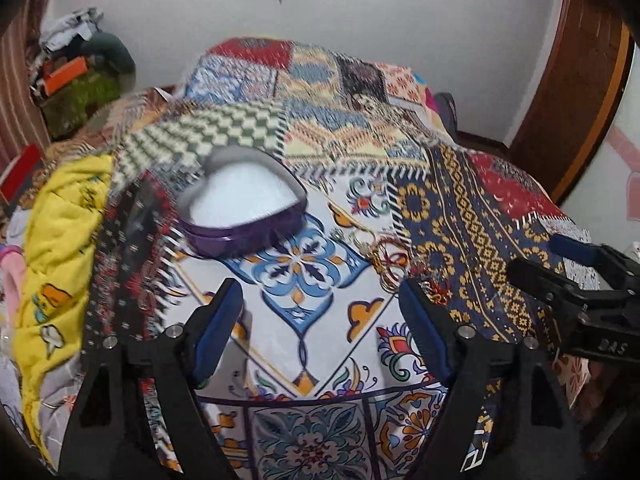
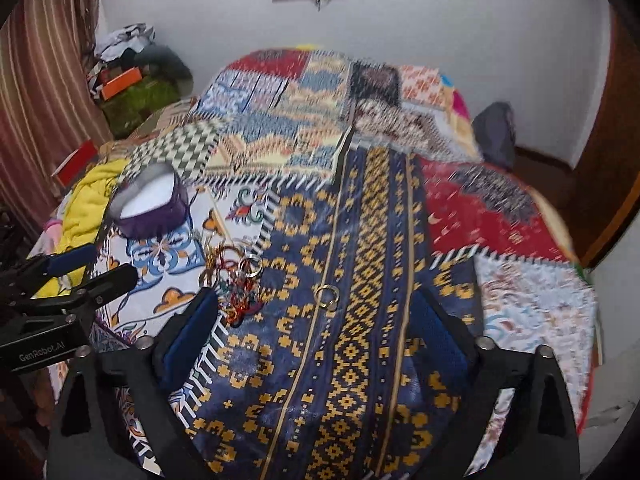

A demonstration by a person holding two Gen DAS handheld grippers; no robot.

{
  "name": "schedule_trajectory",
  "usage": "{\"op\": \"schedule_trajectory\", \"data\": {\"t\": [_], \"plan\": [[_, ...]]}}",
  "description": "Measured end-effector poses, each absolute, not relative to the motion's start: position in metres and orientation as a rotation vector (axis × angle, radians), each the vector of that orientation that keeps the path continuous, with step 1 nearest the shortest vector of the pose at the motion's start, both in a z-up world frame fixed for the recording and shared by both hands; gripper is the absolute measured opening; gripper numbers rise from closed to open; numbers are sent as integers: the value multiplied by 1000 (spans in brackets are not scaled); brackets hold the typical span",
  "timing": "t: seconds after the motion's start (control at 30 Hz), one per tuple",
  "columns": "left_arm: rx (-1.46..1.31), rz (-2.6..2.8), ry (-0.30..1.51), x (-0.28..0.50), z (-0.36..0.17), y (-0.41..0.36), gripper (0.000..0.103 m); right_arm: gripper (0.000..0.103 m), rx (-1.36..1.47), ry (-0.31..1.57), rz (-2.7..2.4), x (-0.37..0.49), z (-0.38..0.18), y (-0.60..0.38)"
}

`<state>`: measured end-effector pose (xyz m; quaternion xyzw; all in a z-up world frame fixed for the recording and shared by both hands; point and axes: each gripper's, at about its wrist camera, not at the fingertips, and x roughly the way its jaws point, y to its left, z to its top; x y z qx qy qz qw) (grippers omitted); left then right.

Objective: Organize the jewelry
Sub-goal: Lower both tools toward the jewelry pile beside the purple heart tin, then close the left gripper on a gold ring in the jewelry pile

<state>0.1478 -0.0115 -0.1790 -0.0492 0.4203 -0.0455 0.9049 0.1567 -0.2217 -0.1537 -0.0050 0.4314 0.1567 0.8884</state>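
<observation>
A purple heart-shaped box (image 1: 244, 216) with a white lining stands open on the patchwork bedspread (image 1: 320, 312); it also shows in the right wrist view (image 2: 150, 208). A tangle of gold and red jewelry (image 1: 392, 264) lies to its right, also seen in the right wrist view (image 2: 236, 280), with a loose gold ring (image 2: 326, 294) beside it. My left gripper (image 1: 320, 300) is open and empty above the spread, just short of the box. My right gripper (image 2: 316, 316) is open and empty, with the ring between its fingers' line. Each gripper shows in the other's view: right (image 1: 560, 264), left (image 2: 88, 268).
A yellow quilt (image 1: 60, 248) lies at the bed's left edge. Piled clothes and boxes (image 1: 76, 68) sit in the far left corner by a striped curtain (image 2: 44, 92). A wooden door (image 1: 568, 92) is on the right. A red box (image 2: 74, 162) lies left.
</observation>
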Motion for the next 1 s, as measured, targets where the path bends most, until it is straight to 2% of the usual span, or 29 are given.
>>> {"op": "schedule_trajectory", "data": {"t": [0.07,0.3,0.37,0.53,0.8,0.9,1.0], "plan": [[-109,-114,884,151,-183,-14,74,77,7,922,348,162,-160,-224],[-144,-215,938,167,-197,-26,52,50,27,990,387,175,-175,-229],[-156,-237,952,171,-201,-28,47,40,22,1005,394,178,-179,-229],[-154,-270,977,178,-209,-38,40,33,-24,1017,388,181,-186,-225],[-143,-292,980,184,-213,-47,34,33,-96,1028,385,186,-192,-215],[-138,-293,983,186,-215,-49,28,23,-111,1037,384,189,-197,-212],[-140,-287,981,188,-217,-49,23,20,-104,1029,377,189,-198,-210]]}}
